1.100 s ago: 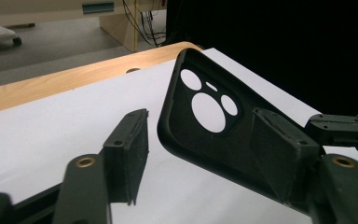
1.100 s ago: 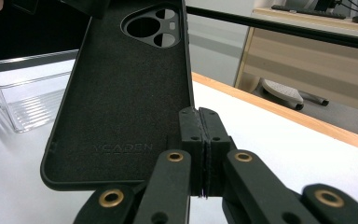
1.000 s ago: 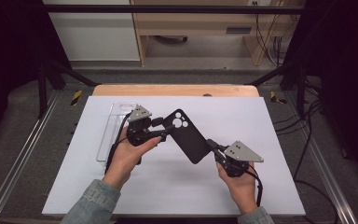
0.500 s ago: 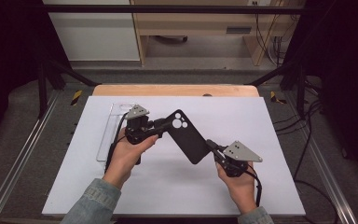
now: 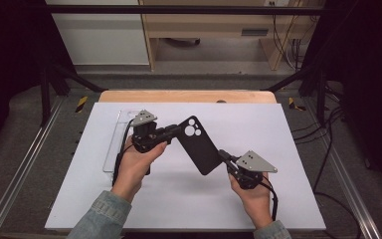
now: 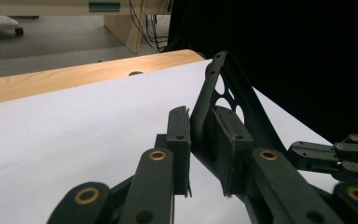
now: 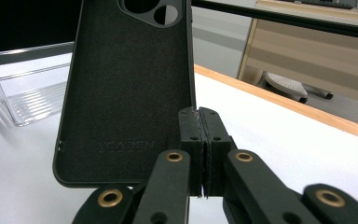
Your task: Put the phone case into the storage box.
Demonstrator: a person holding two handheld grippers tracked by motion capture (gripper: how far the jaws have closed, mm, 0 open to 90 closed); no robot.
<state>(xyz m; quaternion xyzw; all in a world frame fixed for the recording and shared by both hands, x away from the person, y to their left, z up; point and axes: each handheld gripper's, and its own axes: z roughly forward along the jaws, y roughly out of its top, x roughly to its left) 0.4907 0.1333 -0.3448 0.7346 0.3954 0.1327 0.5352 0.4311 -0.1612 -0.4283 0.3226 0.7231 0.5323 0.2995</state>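
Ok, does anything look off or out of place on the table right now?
Nothing stands out. The black phone case is held above the white mat between the left gripper and the right gripper, each shut on an edge. The clear tray lies flat at the mat's left side. No damage shows.

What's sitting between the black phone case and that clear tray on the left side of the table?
The left tongs and the hand behind them. They grip the phone case at its camera-hole end, and the clear tray lies just beyond them on the white sheet. The right tongs hold the case's other end, away from the tray.
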